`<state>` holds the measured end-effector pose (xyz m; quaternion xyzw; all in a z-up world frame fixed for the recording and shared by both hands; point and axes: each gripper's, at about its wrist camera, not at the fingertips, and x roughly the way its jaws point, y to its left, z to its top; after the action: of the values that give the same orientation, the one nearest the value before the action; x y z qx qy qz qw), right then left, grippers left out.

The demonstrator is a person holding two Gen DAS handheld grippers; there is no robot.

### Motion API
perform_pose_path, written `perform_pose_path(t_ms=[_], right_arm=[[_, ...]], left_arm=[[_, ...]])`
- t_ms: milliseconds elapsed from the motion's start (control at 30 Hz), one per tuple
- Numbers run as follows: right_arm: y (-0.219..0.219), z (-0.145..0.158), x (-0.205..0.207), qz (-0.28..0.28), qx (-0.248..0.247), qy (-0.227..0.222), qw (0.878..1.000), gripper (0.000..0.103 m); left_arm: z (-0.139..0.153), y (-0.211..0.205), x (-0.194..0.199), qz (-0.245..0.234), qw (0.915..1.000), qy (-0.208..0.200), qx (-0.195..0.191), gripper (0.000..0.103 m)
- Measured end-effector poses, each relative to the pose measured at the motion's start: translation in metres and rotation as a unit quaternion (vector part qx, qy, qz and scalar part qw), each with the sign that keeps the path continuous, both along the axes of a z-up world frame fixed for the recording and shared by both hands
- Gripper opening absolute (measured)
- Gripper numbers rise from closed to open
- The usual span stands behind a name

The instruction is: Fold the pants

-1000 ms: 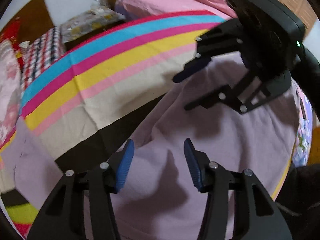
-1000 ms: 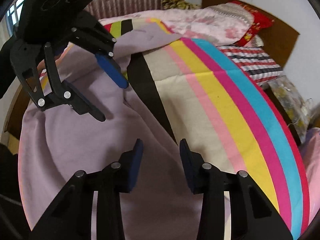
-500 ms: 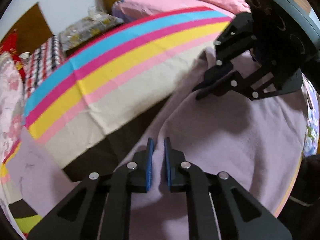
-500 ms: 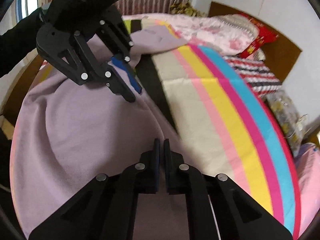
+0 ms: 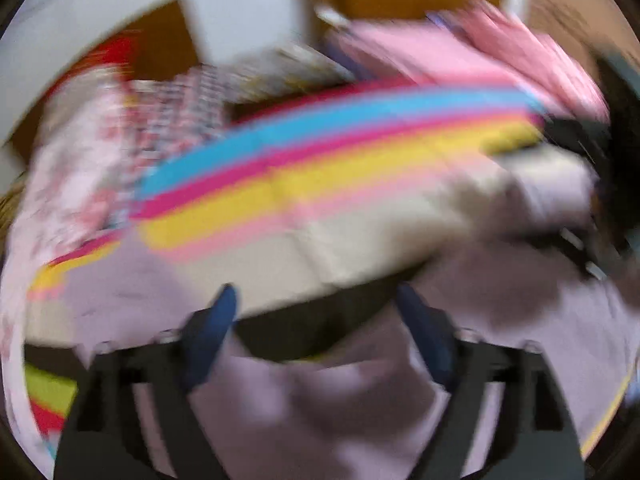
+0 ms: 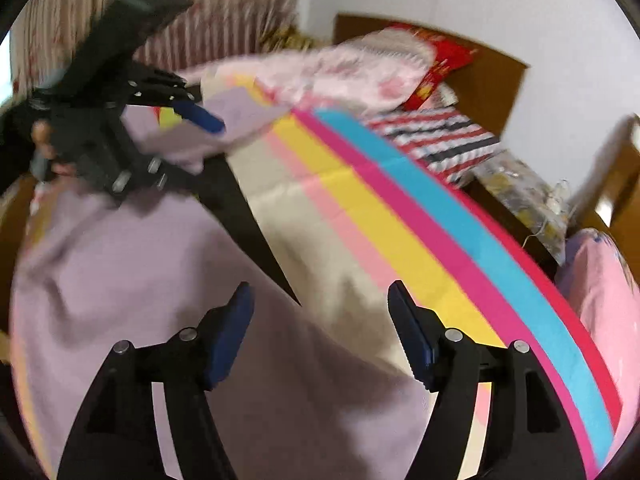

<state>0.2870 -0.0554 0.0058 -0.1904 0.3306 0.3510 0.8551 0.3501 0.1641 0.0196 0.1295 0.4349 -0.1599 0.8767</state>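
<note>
Lilac pants lie spread over a rainbow-striped bed sheet. In the right wrist view my right gripper hangs over their right edge. Its jaws are opening wide and the pads press on nothing. My left gripper shows at the upper left, over the far end of the pants. The left wrist view is blurred by motion. There my left gripper is opening wide above the pants and grips no cloth. My right gripper is a dark blur at the right edge.
Pillows and a floral quilt are heaped at the wooden headboard. A striped cloth and a cluttered nightstand sit past the sheet's far side. A pink bed stands at the right. A striped curtain hangs behind.
Both grippers closed to shut half a second ago and now stand wide open. The left one has lifted and swung, which blurs its view; the right one has barely shifted.
</note>
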Motion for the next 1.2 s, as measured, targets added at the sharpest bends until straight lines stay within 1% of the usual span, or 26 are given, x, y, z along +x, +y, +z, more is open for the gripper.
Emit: perform_pose_path(t_ms=[33,67,133,167,200,267,300,367,433,500,533,567,633,667,733,767,800,867,900,967,1000,1033,1100,1133,1167,1200], right_arm=[[-0.004,0.006,-0.006,-0.011,0.008,-0.006,1.0,0.067],[-0.008,0.011,-0.013,-0.023,0.018,-0.012,0.999,0.067],[-0.013,0.017,-0.026,-0.041,0.044,-0.014,0.998,0.067],[-0.013,0.018,-0.032,-0.046,0.055,-0.011,0.997,0.067],[-0.01,0.015,-0.039,-0.051,0.065,-0.004,0.997,0.067],[-0.004,0.01,-0.049,-0.06,0.07,0.004,0.996,0.067],[0.002,0.005,-0.054,-0.06,0.07,0.009,0.996,0.067],[0.009,-0.001,-0.063,-0.064,0.067,0.01,0.996,0.067],[0.016,-0.007,-0.072,-0.06,0.059,0.017,0.996,0.067],[0.021,-0.01,-0.081,-0.058,0.046,0.013,0.997,0.067],[0.022,-0.01,-0.088,-0.058,0.043,0.01,0.997,0.067],[0.022,-0.01,-0.091,-0.059,0.042,0.008,0.997,0.067],[0.019,-0.005,-0.098,-0.064,0.056,0.007,0.996,0.067],[0.016,-0.001,-0.101,-0.068,0.07,0.008,0.995,0.067],[0.012,0.004,-0.106,-0.079,0.094,0.011,0.992,0.068],[0.01,0.006,-0.108,-0.084,0.104,0.012,0.991,0.068],[0.008,0.009,-0.112,-0.088,0.113,0.011,0.99,0.068],[0.007,0.013,-0.116,-0.09,0.121,0.008,0.989,0.068],[0.008,0.013,-0.119,-0.088,0.128,0.01,0.988,0.068],[0.011,0.013,-0.12,-0.086,0.139,0.018,0.986,0.068],[0.014,0.012,-0.119,-0.085,0.146,0.026,0.985,0.068],[0.017,0.011,-0.118,-0.086,0.149,0.031,0.985,0.068],[0.028,0.008,-0.115,-0.087,0.151,0.043,0.984,0.069],[0.037,0.007,-0.114,-0.082,0.15,0.052,0.984,0.07],[0.045,0.006,-0.113,-0.077,0.147,0.055,0.985,0.07],[0.054,0.006,-0.114,-0.071,0.141,0.055,0.986,0.07]], left_arm=[[0.011,0.019,0.005,0.042,0.9989,-0.008,-0.021,0.095],[0.023,0.049,0.016,0.113,0.9921,-0.008,-0.054,0.097],[0.028,0.078,0.031,0.193,0.9785,0.009,-0.072,0.097],[0.026,0.082,0.04,0.212,0.975,0.024,-0.06,0.096],[0.021,0.08,0.049,0.217,0.9746,0.038,-0.042,0.096],[0.005,0.065,0.064,0.204,0.9766,0.069,-0.002,0.096],[-0.009,0.052,0.072,0.198,0.9757,0.087,0.035,0.096],[-0.037,0.035,0.085,0.201,0.9683,0.115,0.094,0.094],[-0.055,0.034,0.088,0.208,0.9623,0.132,0.115,0.092],[-0.053,0.045,0.081,0.225,0.9617,0.132,0.085,0.077],[-0.052,0.05,0.076,0.223,0.9638,0.133,0.058,0.022],[-0.049,0.053,0.066,0.227,0.9643,0.126,0.053,0.006],[-0.036,0.06,0.045,0.229,0.9691,0.083,0.039,0.006],[-0.027,0.064,0.034,0.236,0.9689,0.069,0.023,0.006],[-0.001,0.089,-0.005,0.252,0.9659,0.022,-0.055,0.005],[0.012,0.104,-0.025,0.261,0.9606,0.0,-0.095,0.005],[0.028,0.125,-0.055,0.279,0.9501,-0.029,-0.137,0.005],[0.044,0.159,-0.099,0.302,0.9338,-0.064,-0.181,0.005],[0.047,0.187,-0.126,0.32,0.9194,-0.073,-0.218,0.005],[0.037,0.223,-0.161,0.347,0.8963,-0.072,-0.267,0.006],[0.02,0.244,-0.181,0.364,0.8844,-0.06,-0.286,0.006],[0.004,0.254,-0.191,0.373,0.8793,-0.047,-0.293,0.007],[-0.029,0.269,-0.203,0.375,0.8715,-0.025,-0.315,0.021],[-0.042,0.272,-0.207,0.366,0.8691,-0.022,-0.332,0.048],[-0.051,0.273,-0.212,0.357,0.8669,-0.019,-0.348,0.064],[-0.058,0.274,-0.215,0.349,0.8653,-0.02,-0.359,0.065]])
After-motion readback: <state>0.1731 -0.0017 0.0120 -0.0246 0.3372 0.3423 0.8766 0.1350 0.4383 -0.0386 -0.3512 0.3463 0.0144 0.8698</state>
